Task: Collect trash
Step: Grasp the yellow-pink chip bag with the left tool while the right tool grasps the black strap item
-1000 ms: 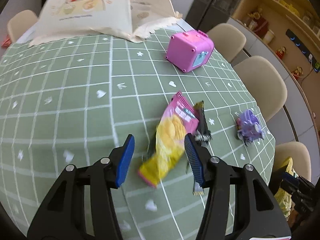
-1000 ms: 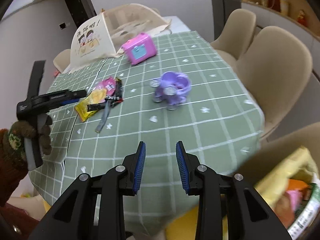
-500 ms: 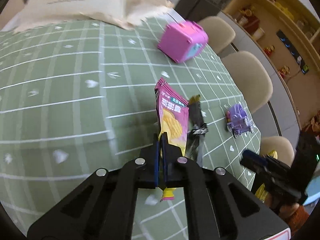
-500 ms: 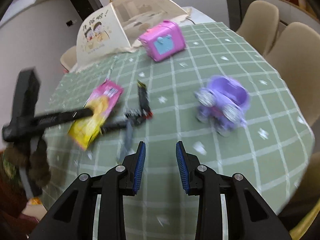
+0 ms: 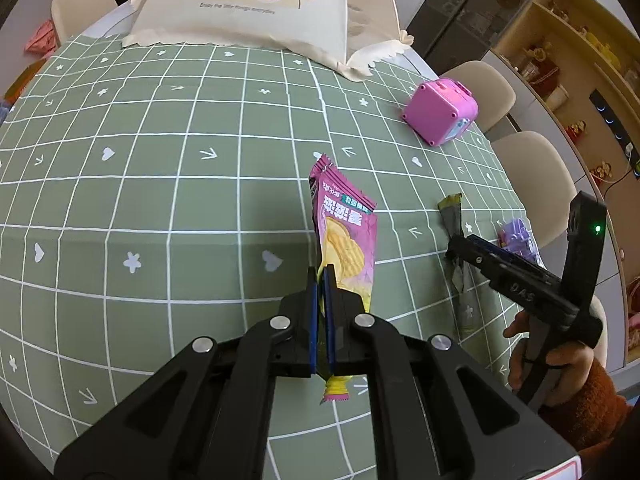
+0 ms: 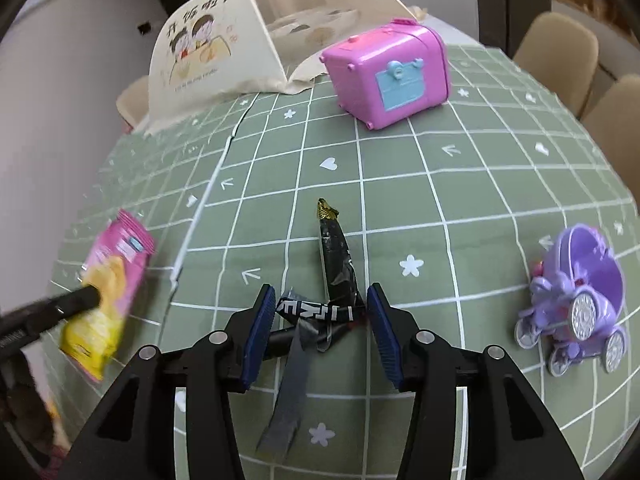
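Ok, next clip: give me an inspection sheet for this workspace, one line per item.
Surface: table under a green grid cloth.
Job's things: chip bag pinched and lifted; black wrapper lying flat.
Clutter: pink case, purple carriage, cream food cover.
Grippers: left claw shut on the chip bag; right claw open, straddling the black wrapper.
Cables: nothing seen on the table.
Surroundings: beige chairs, wooden shelves.
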